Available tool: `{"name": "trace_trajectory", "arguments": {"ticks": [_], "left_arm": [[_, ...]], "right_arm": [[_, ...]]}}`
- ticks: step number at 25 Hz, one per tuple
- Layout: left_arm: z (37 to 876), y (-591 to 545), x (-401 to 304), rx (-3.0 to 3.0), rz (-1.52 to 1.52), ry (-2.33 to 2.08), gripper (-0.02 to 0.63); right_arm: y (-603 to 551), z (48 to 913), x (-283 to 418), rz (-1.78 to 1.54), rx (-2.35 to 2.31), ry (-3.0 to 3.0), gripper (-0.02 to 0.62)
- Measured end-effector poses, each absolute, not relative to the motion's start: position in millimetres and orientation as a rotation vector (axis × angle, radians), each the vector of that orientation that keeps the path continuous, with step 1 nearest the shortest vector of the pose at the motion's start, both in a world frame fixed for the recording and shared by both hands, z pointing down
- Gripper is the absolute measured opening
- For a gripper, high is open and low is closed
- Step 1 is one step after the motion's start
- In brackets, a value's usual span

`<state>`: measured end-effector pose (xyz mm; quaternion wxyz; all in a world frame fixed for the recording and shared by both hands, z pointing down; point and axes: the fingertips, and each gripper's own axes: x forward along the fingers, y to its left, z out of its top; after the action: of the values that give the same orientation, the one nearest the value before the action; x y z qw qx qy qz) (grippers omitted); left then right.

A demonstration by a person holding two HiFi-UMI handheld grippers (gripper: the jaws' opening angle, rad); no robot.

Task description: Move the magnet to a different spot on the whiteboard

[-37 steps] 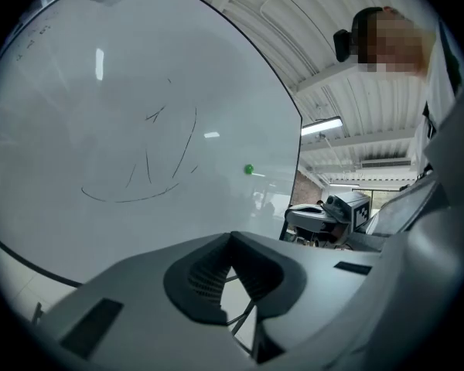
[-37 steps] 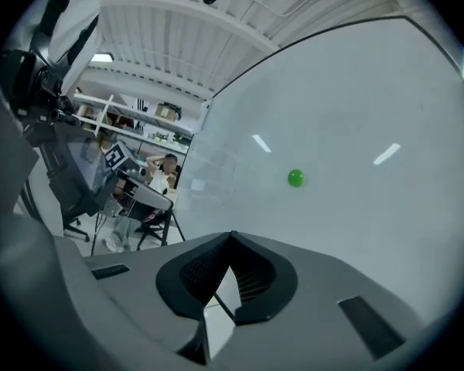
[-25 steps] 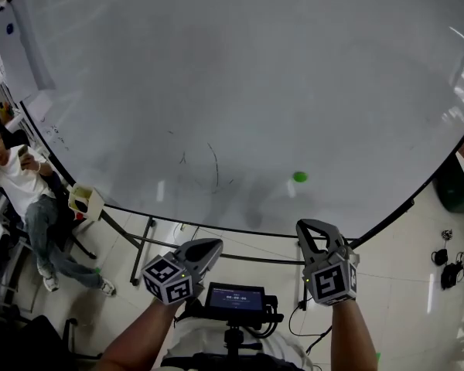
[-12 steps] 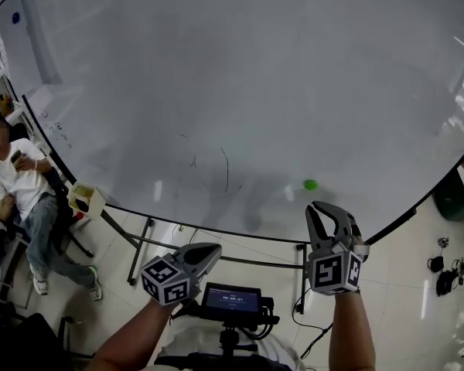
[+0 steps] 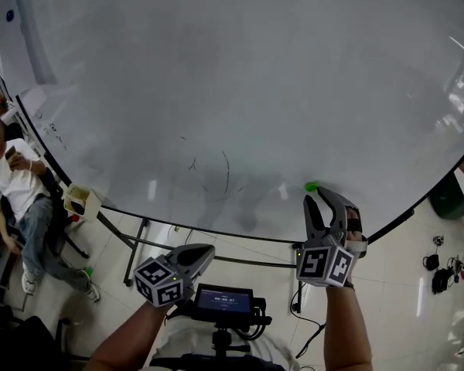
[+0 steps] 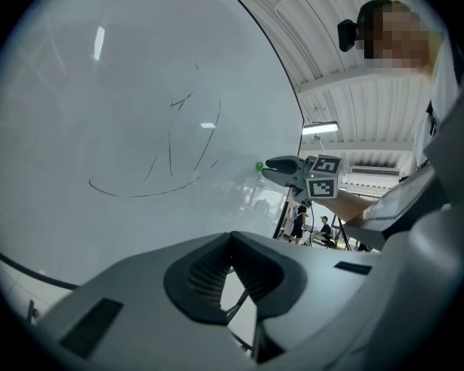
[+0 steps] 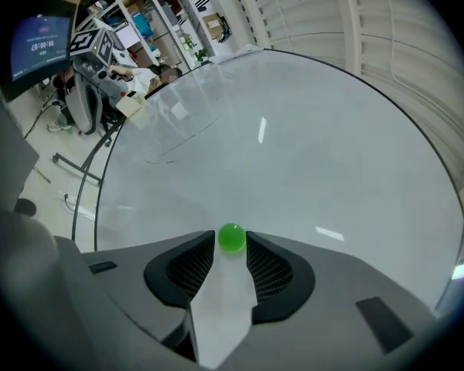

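Glossy, smooth whiteboard (image 5: 255,68); shiny green magnet (image 5: 312,185).

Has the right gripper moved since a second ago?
Yes: right gripper advanced toward the whiteboard, reaching the green magnet; jaws opening, magnet between their tips.

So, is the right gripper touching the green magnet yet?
Cannot tell. In the right gripper view the magnet sits between the tips of the opening right gripper, with neither a gap nor contact plain.

Quantity one: whiteboard (image 5: 240,76). Quantity one: green magnet (image 5: 312,185), on the board's near right. Quantity two: grippers, namely the left gripper (image 5: 207,249) and the right gripper (image 5: 319,198), whose jaws are opening with the magnet between them. Quantity one: seated person (image 5: 15,184), far left. Quantity one: screen (image 5: 222,299), near centre.
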<state>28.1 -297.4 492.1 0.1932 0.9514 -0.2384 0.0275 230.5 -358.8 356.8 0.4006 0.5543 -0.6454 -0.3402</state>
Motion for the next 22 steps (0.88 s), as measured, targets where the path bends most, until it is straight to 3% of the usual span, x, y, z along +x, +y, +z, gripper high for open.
{"name": "trace_trajectory", "arguments": {"ticks": [13,22], "left_arm": [[490.3,-312.0,17.1,2.675,0.083,-0.644,0.012],[491.9,-319.1,11.6,2.674,0.097,-0.638,0.012]], "right_arm": [[-372.9,360.3,229.9,-0.842,1.406,-1.505,0.187],[-375.2,359.9,230.8,-0.831,1.436,-1.467,0.155]]}}
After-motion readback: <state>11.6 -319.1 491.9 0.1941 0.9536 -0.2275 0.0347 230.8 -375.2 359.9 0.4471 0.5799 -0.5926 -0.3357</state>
